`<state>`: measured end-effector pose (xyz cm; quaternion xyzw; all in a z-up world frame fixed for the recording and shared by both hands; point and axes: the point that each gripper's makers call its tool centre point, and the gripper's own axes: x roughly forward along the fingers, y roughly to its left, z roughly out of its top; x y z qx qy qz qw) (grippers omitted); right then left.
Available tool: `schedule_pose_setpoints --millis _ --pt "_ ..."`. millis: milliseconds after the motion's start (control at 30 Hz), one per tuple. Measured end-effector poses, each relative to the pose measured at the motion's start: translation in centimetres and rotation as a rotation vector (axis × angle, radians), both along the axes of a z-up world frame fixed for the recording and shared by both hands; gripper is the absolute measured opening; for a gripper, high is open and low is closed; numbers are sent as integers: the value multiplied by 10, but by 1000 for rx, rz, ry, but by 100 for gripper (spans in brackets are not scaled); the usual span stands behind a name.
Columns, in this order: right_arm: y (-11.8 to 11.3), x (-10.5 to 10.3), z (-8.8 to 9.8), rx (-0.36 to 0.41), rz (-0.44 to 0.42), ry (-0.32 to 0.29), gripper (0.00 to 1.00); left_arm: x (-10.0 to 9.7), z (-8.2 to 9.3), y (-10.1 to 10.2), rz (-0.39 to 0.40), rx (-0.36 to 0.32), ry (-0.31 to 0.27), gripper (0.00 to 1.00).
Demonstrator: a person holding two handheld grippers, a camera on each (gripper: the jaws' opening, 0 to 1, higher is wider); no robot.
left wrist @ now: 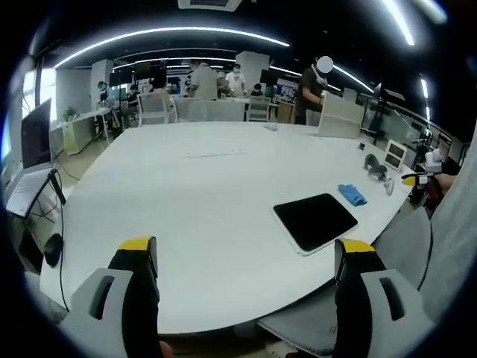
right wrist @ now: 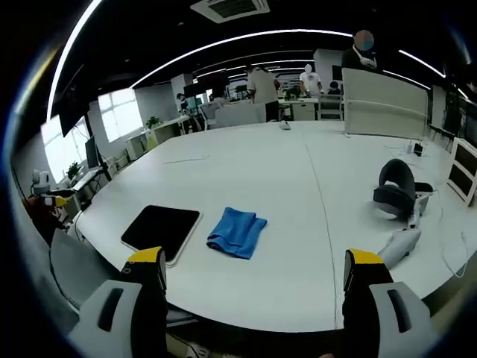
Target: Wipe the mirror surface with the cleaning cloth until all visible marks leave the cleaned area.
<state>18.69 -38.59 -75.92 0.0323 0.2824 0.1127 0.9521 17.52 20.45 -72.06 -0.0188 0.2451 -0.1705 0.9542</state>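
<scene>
On the white worktop (right wrist: 313, 224), the blue cleaning cloth (right wrist: 237, 232) lies crumpled just beside the dark flat mirror (right wrist: 161, 230), near the front edge. From the right tool (right wrist: 253, 294) the cloth sits ahead, slightly left of centre, so this arm looks the nearer one. From the left tool (left wrist: 246, 280) the mirror (left wrist: 314, 221) lies ahead-right, cloth (left wrist: 352, 195) beyond. Both tools gape wide, holding nothing.

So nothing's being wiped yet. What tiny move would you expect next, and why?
Probably the right gripper dips forward to pick up the blue cloth. Its jaws stand open and empty, and the cloth lies folded on the white table just ahead, beside the dark mirror, not on it. The left gripper is open too, farther from the cloth.
</scene>
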Motion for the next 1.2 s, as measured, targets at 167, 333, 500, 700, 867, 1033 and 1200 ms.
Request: schedule_pose_setpoints --millis 167,333,500,700,867,1033,1200 --pt "-1 3 0 3 -9 -11 98 4 -1 -2 -20 6 -1 99" --pt "4 4 -2 -3 7 -9 98 6 2 -4 -19 5 -7 99" --pt "7 4 0 -20 16 -15 98 3 1 -4 -23 12 -3 99" --pt "6 -1 -4 -32 25 -5 98 1 5 -1 -4 5 -2 99" --pt "1 -2 -5 -11 -7 -2 98 2 8 1 8 6 -1 99" --pt "0 5 -3 -16 -5 -8 98 5 9 -8 6 -7 -6 99" --pt "11 9 1 -23 9 -19 98 4 3 -13 -12 -11 3 99"
